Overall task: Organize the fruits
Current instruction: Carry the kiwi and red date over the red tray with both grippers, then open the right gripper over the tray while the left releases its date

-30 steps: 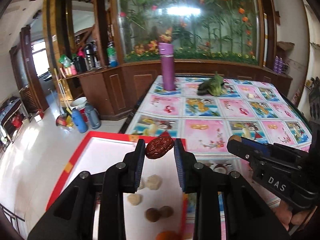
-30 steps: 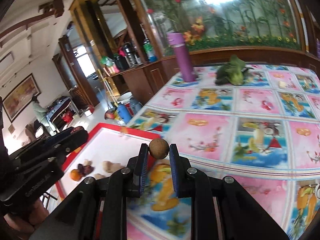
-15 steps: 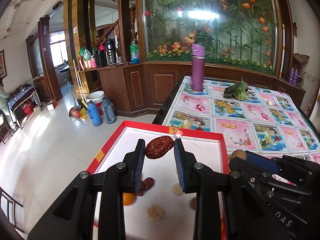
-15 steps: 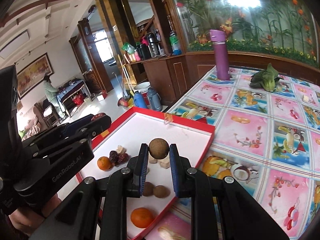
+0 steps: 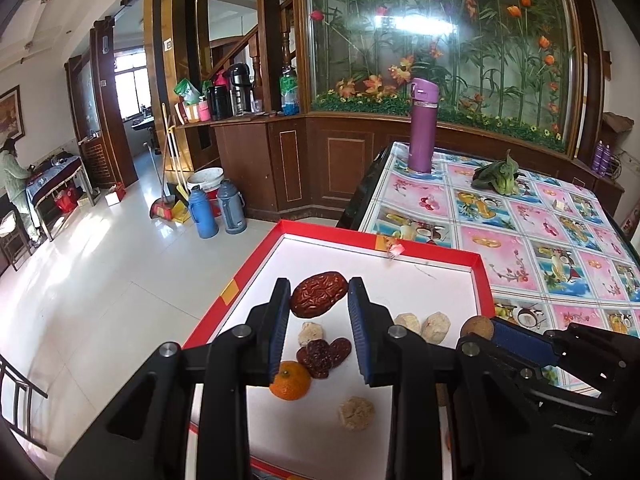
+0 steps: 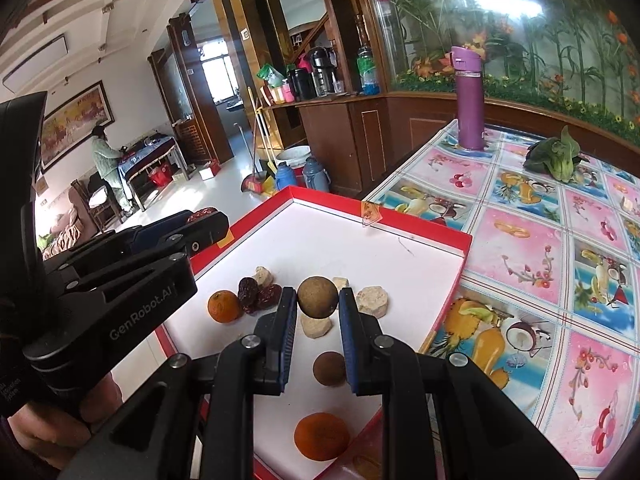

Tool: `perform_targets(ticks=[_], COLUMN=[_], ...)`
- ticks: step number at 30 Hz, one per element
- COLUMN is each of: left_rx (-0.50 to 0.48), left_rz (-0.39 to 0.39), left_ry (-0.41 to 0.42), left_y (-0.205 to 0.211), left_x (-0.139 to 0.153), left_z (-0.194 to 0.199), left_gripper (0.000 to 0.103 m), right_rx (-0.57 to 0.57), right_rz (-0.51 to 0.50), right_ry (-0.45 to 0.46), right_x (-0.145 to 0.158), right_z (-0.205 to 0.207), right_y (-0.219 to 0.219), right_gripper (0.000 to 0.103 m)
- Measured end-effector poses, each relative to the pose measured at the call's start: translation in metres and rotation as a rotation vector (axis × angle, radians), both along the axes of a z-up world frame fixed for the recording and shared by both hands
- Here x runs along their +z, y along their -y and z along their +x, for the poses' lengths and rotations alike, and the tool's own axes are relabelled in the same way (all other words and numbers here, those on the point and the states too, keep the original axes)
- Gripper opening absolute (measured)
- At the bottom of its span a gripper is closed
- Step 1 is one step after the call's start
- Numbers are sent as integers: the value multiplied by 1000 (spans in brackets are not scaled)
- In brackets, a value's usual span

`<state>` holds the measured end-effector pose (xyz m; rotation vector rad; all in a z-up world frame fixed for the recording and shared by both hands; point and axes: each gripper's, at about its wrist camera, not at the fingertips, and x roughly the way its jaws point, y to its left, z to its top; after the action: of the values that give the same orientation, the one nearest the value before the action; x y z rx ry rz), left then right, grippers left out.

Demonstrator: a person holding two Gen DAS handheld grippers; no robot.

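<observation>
Left gripper (image 5: 319,295) clamps red date (image 5: 318,294) lying crosswise; right gripper (image 6: 318,301) clamps round longan (image 6: 317,296).

Far half of red tray (image 6: 460,240) bare, near half crowded with fruit (image 6: 320,434), grippers side by side

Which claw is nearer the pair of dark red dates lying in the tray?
Left. The left claw hangs right above the dates; the right claw is off to their right.

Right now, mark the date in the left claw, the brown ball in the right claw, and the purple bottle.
Date (image 5: 318,294), left wrist view, middle of its wrinkled face.
Brown ball (image 6: 317,297), right wrist view, centre of its front.
Purple bottle (image 6: 470,112), right wrist view, mid-body below the lid.
</observation>
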<state>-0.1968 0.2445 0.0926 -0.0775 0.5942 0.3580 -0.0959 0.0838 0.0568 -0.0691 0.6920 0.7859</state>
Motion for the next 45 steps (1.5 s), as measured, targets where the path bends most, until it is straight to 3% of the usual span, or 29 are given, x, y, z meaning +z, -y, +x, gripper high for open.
perform_targets(ticks=[22,45], left_rx=[25,19], left_rz=[13,20], left_ry=[-105,-153], left_y=[-9,-1], left_x=[-34,-49], left_z=[7,9], left_gripper=[31,32], right_rx=[-3,-7], right_rz=[-62,-49], right_ry=[-76,-95], right_x=[-30,-36], right_z=[-2,2], right_y=[-9,-2], right_gripper=[20,20])
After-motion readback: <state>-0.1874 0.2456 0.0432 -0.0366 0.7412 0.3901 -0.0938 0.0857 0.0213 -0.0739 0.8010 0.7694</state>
